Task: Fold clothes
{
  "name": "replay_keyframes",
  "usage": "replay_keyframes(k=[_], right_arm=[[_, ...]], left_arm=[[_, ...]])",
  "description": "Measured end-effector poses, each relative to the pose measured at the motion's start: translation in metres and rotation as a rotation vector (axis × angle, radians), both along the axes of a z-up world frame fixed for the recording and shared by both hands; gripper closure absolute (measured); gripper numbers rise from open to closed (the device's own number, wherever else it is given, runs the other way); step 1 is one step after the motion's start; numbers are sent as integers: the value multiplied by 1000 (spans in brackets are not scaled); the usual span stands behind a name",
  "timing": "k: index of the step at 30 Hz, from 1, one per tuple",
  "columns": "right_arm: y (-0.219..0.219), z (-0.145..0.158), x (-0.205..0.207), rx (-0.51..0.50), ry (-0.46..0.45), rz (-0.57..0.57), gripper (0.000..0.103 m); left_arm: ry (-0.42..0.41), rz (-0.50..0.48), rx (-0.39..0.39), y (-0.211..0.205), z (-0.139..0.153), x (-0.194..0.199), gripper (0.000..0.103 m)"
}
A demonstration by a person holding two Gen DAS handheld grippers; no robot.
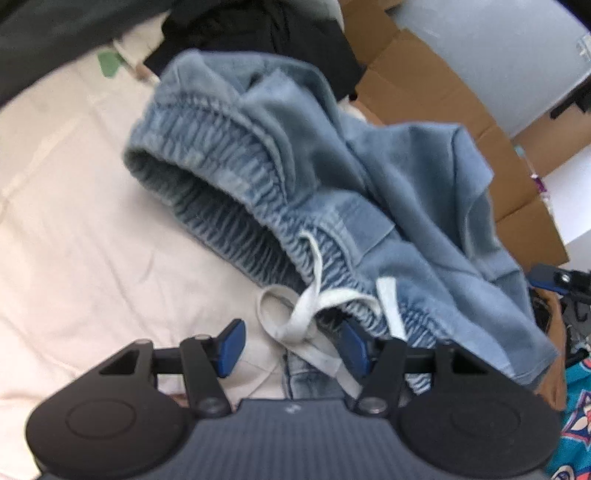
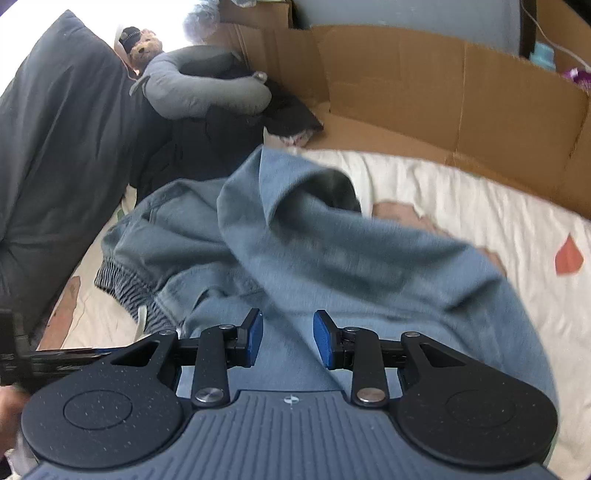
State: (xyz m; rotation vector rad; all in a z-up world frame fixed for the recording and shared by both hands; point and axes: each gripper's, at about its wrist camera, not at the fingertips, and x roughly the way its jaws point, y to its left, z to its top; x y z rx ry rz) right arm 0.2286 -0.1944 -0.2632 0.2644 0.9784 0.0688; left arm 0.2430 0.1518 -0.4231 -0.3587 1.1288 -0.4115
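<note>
A pair of light blue denim-look trousers lies crumpled on a cream bed sheet. Its ribbed elastic waistband gapes toward the left wrist camera, and a white drawstring trails from it. My left gripper is open at the waistband's near edge, with the drawstring loop lying between its blue pads. In the right wrist view a trouser leg is flopped across the rest of the garment. My right gripper is open just above the blue fabric, holding nothing.
Flattened cardboard boxes stand along the far side of the bed. A dark grey duvet, a grey neck pillow, a teddy bear and black clothes lie beyond the trousers. A patterned turquoise cloth is at the right.
</note>
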Motion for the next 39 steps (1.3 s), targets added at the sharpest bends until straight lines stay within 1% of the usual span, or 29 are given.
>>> replay_keyframes(k=[2, 5, 8, 9, 10, 11, 12, 14, 17, 22, 26, 33, 36, 39], right_arm=[[0, -4, -5, 10, 16, -11, 66], [1, -10, -12, 25, 39, -29, 66], [-2, -13, -15, 44, 43, -53, 66], [-2, -14, -15, 47, 46, -57, 66], [-1, -15, -15, 47, 49, -57, 66], [0, -15, -15, 46, 50, -55, 66], [2, -16, -15, 45, 50, -50, 66], [4, -16, -15, 42, 49, -41, 66], [5, -18, -15, 39, 51, -33, 66], [1, -22, -16, 48, 57, -42, 66], [2, -23, -18, 54, 55, -43, 66], [3, -26, -21, 58, 57, -30, 66], [5, -28, -21, 64, 60, -24, 66], [7, -30, -21, 71, 63, -18, 66]], left_arm=[[12, 7, 0, -5, -6, 2, 42], [3, 4, 12, -9, -10, 6, 42], [18, 45, -37, -7, -15, 8, 43], [16, 46, -31, -7, -16, 9, 50], [13, 45, -19, -8, -17, 9, 69], [18, 46, -15, -8, -16, 9, 81], [28, 49, -15, -6, -16, 10, 98], [49, 54, -16, -4, -14, 11, 99], [17, 32, -18, 0, 6, 7, 99], [-39, -12, -65, 2, 47, 6, 99], [-70, -49, -109, -5, 69, 14, 99], [-87, -91, -148, -25, 77, 39, 99], [-96, -113, -142, -35, 75, 47, 99], [-90, -137, -126, -45, 67, 58, 98]])
